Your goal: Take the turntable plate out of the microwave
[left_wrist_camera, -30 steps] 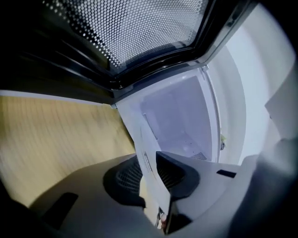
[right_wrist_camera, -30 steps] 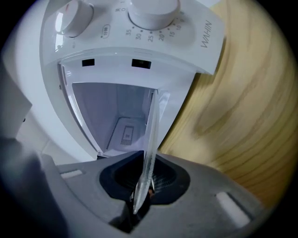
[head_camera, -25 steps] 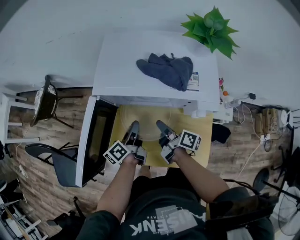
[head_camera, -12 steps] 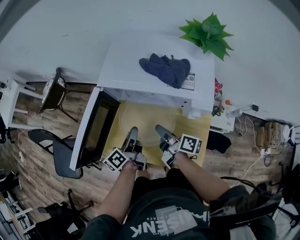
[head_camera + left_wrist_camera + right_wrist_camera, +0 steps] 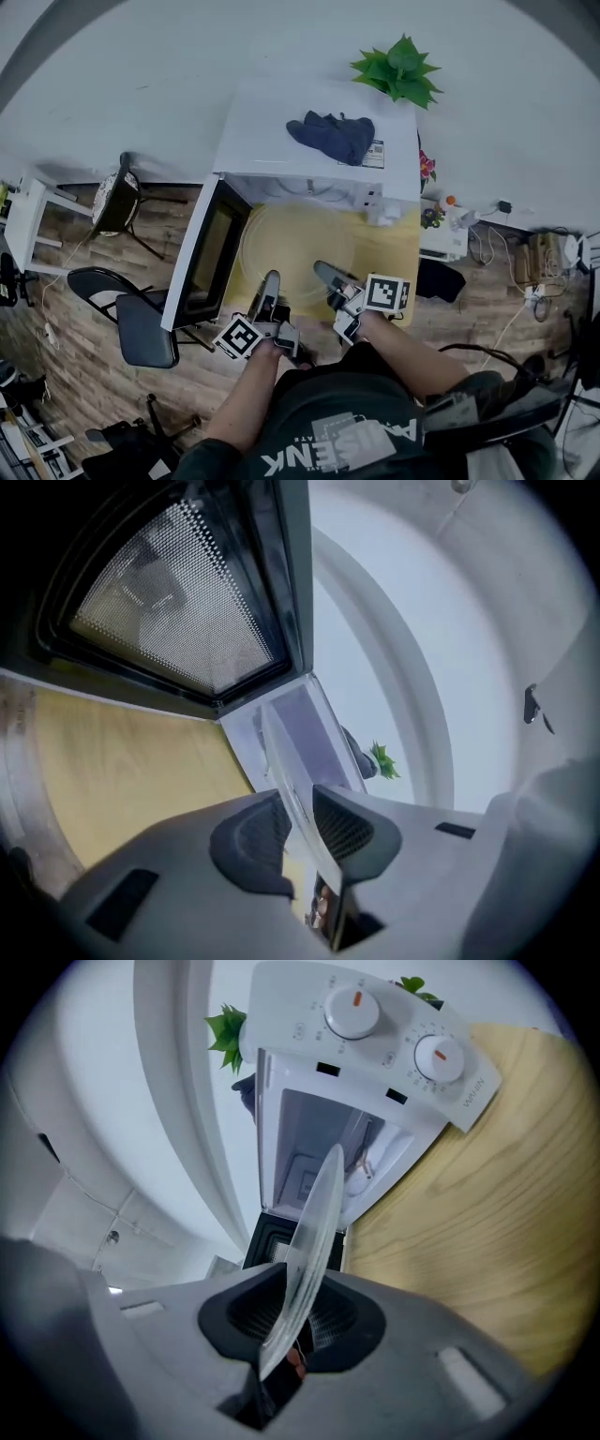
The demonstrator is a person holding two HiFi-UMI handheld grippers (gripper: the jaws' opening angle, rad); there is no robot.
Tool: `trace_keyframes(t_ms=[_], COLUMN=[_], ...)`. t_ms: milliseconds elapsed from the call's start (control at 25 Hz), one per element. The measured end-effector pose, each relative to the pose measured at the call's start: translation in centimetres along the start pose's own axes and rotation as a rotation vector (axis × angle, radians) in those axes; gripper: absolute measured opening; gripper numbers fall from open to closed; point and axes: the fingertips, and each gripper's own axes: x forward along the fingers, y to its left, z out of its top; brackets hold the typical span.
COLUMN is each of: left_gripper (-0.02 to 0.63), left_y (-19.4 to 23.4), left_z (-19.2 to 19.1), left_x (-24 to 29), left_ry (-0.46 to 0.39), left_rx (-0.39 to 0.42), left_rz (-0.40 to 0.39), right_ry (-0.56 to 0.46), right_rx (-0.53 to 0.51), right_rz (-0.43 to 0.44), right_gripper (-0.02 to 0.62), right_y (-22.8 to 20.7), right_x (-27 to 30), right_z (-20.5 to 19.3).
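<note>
1. Microwave (image 5: 281, 131): a white, smooth box. Its cavity is open towards me.
2. Table (image 5: 392, 274): a flat top of pale yellow wood grain, which I see most clearly in the right gripper view.
3. Door (image 5: 211, 253): swung wide to the left, with a dark frame. Only the left gripper view shows the fine perforated mesh of its window (image 5: 178, 602).
4. Turntable plate (image 5: 295, 248): a clear glass disc, thin, with a slightly raised rim.
   - It is outside the cavity, held above the table just in front of the opening.
   - In the head view it is a faint, see-through circle.
   - In each gripper view it is seen edge-on, as a bright curved sliver.
5. Cloth (image 5: 333, 136): dark blue, soft and crumpled, lying on top of the microwave.
6. Plant (image 5: 398, 70): spiky green leaves at the microwave's far right corner.
7. Left gripper (image 5: 270, 284): grey, with ribbed dark pads. Its jaws are narrow and clamp the plate's near rim.
8. Right gripper (image 5: 328, 275): the same build. Its jaws are likewise closed on the near rim, beside the left gripper.
9. Knobs (image 5: 353, 1012): two round white dials with orange marks, seen only in the right gripper view.
</note>
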Motion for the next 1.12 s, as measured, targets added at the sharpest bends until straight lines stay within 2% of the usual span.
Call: trace_keyframes(t_ms=[280,400,440,520,640,800,920,960,1040,1080,1120], left_gripper=[0.074,0.074,0.074,0.074,0.074,0.074,0.067,0.067,0.067,0.067,0.067], left_y=[-2.6,-5.4,-5.9,-6.2,-7.8,-9.0,-9.8,-10.5,-12.8,-13.9,-14.7], left_z=[1.7,2.5,2.7,3.0,3.7,4.5,4.6,4.4,3.4,3.0,2.9], left_x=[-3.7,-4.3,-4.5,-5.1,-5.7,-6.9,-7.7,-7.9,-7.9,-7.9,-7.8], left_ry=[0.033,0.041,0.051,0.086,0.109,0.123,0.104,0.092,0.070,0.060,0.053], left_rx=[0.019,0.019,0.024,0.045,0.073,0.131,0.146,0.115,-0.069,-0.147,-0.176], left_rz=[-0.113,-0.243,-0.263,-0.248,-0.275,-0.237,-0.202,-0.208,-0.269,-0.299,-0.314], right_ry=[-0.074,-0.131,-0.149,-0.174,-0.204,-0.212,-0.181,-0.170,-0.154,-0.144,-0.132], right_rx=[-0.054,-0.034,-0.029,-0.050,-0.095,-0.120,-0.135,-0.139,-0.139,-0.145,-0.154], right_rz=[0.017,0.102,0.128,0.130,0.137,0.176,0.088,0.098,0.149,0.140,0.118], right_gripper=[0.060,0.060,0.060,0.060,0.060,0.061,0.064,0.064,0.064,0.064,0.064], right_y=[4.7,8.1,9.2,10.4,12.3,14.8,13.8,14.1,15.4,15.5,15.3], right_x=[-0.9,-1.0,-1.0,-1.4,-2.1,-2.8,-4.2,-4.4,-4.7,-5.0,-5.2], right_z=[-2.5,-2.9,-3.0,-3.1,-3.0,-2.8,-2.6,-2.4,-2.0,-1.8,-1.5])
